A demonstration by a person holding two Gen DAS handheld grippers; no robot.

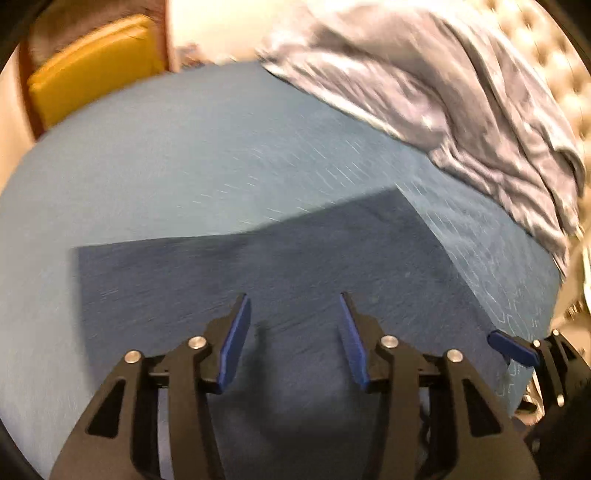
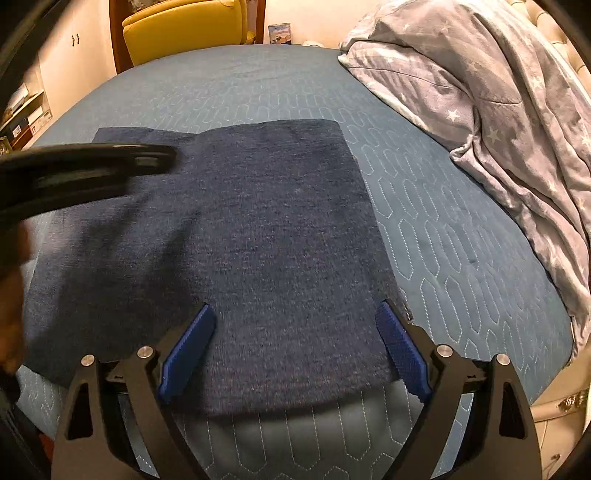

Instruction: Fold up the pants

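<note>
The dark navy pants (image 2: 258, 236) lie folded flat on the blue quilted bed (image 2: 443, 229). My right gripper (image 2: 295, 317) is open, its jaws spread wide above the near edge of the pants, holding nothing. My left gripper (image 1: 295, 306) is open above the pants (image 1: 258, 273) and empty; this view is blurred by motion. The left gripper's black body (image 2: 85, 166) crosses the left side of the right wrist view, blurred. One blue finger of the right gripper (image 1: 513, 347) shows at the right edge of the left wrist view.
A crumpled grey star-print duvet (image 2: 498, 110) covers the bed's right side, also in the left wrist view (image 1: 443, 81). A yellow chair (image 2: 184, 29) stands beyond the far edge. A tufted cream headboard (image 1: 554, 55) is at the right. The bed's near edge lies under the right gripper.
</note>
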